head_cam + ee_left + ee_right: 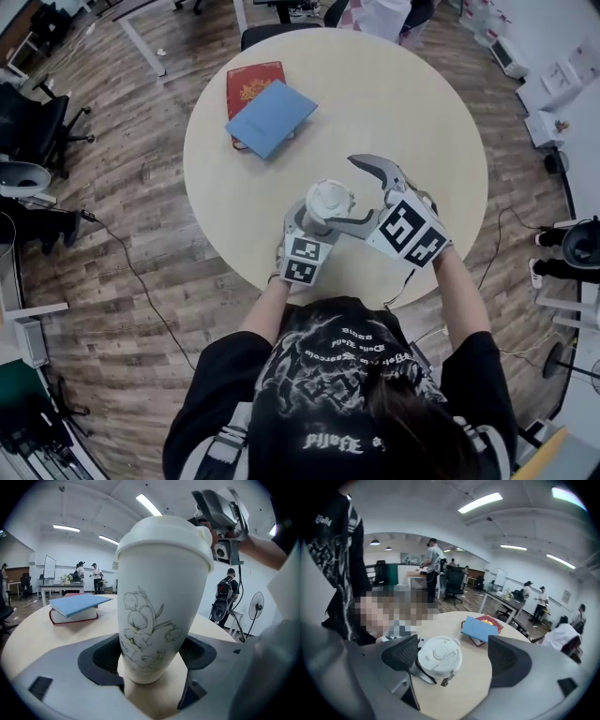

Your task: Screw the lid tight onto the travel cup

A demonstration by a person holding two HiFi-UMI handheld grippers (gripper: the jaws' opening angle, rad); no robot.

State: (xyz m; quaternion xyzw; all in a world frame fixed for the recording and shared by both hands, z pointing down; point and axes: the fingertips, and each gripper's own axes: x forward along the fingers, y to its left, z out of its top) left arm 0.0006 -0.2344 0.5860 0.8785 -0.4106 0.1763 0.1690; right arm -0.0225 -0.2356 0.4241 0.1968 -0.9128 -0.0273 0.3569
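Observation:
A white travel cup with a drawn flower stands upright near the table's front edge, its white lid on top. My left gripper is shut on the cup's lower body, both pads pressed against its sides. In the head view the cup sits between the two grippers. My right gripper hangs open just above and to the right of the lid, touching nothing. From the right gripper view I look down on the lid, which lies between the wide-open jaws of my right gripper and apart from them.
A blue book lies on a red book at the far left of the round table. Office chairs, desks and several people stand around the room. Cables run across the wooden floor.

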